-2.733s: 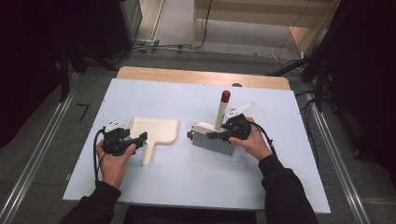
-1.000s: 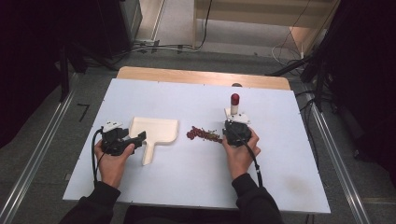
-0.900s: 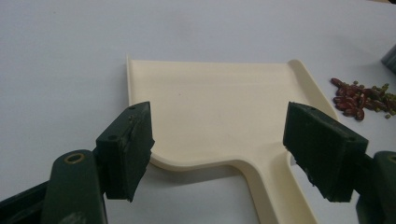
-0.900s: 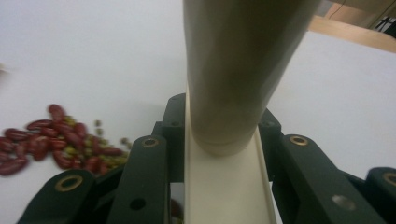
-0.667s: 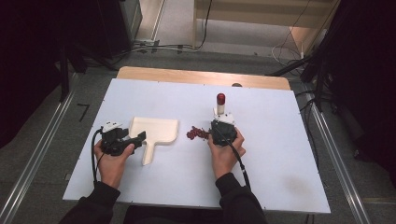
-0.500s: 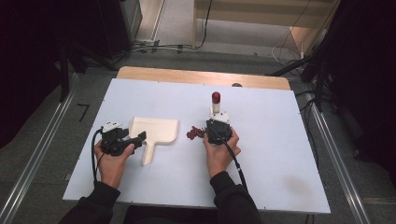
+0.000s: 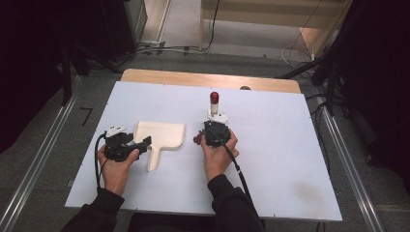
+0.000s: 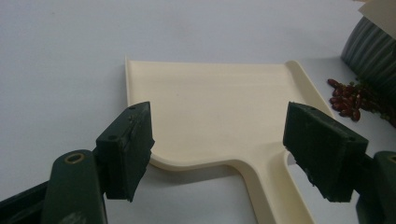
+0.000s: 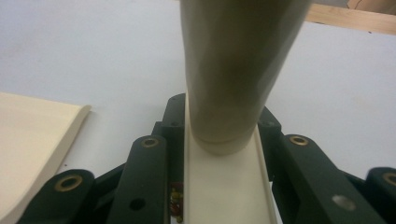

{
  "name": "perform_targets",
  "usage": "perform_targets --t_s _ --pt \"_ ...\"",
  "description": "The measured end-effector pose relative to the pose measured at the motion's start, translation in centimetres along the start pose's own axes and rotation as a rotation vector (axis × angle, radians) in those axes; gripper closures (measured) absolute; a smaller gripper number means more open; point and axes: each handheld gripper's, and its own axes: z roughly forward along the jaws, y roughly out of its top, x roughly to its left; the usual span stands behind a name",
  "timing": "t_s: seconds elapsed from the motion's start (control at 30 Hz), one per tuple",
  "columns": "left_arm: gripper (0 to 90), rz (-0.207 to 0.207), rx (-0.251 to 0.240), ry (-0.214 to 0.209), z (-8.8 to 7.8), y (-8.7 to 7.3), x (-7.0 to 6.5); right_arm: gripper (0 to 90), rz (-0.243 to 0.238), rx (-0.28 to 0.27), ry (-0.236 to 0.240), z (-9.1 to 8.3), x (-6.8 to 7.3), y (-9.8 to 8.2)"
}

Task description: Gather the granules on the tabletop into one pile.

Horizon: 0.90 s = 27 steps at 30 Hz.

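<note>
A cream dustpan lies flat on the white table, handle toward me. My left gripper is open, its jaws standing wide on either side of the handle where it joins the pan. My right gripper is shut on a brush with a cream back, grey bristles and an upright red-tipped handle. Small red beans lie in a heap at the brush's left side, between it and the pan's right edge.
A wooden strip runs along the table's far edge. Metal rails flank the table on both sides, and cables lie on the floor beyond it.
My right gripper has carried the brush leftward across the table toward the dustpan, and the beans have gone with it. The left gripper and the dustpan have stayed put.
</note>
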Motion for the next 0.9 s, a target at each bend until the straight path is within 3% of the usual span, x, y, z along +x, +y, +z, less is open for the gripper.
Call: perform_targets --t_s 0.33,0.57,0.6,0.67,0.7,0.77,0.8,0.87,0.9 --pt "25.1 0.0 -0.001 0.003 -0.1 0.0 0.0 64.2 -0.006 -0.006 0.017 0.0 0.7 0.3" --pt "23.5 0.004 0.003 0.017 -0.1 -0.1 0.0 64.2 -0.008 -0.038 0.018 -0.7 -1.3 1.2" --pt "23.0 0.004 0.002 0.019 -0.1 -0.2 0.0 64.2 -0.009 -0.047 0.019 -0.9 -2.4 1.5" --pt "22.9 0.001 0.0 0.023 -0.1 -0.2 0.0 64.2 -0.016 -0.049 0.007 -1.0 -2.9 1.6" --pt "22.8 0.002 0.002 0.022 -0.1 -0.2 0.0 64.2 -0.018 -0.047 0.014 -1.1 -4.0 1.7" --pt "22.7 0.003 0.004 0.022 -0.1 -0.2 0.0 64.2 -0.033 -0.063 0.068 -1.0 -5.0 1.5" --pt "22.7 0.004 0.007 0.022 0.0 -0.2 0.0 64.2 -0.041 -0.056 0.072 -1.0 -5.4 1.5" --pt "22.7 0.004 0.009 0.019 0.0 -0.3 -0.1 64.2 -0.091 -0.078 0.154 -0.8 -6.1 1.5" --pt "22.7 0.005 0.009 0.019 0.1 -0.2 -0.2 64.2 -0.122 -0.09 0.172 -0.5 -6.4 1.5"
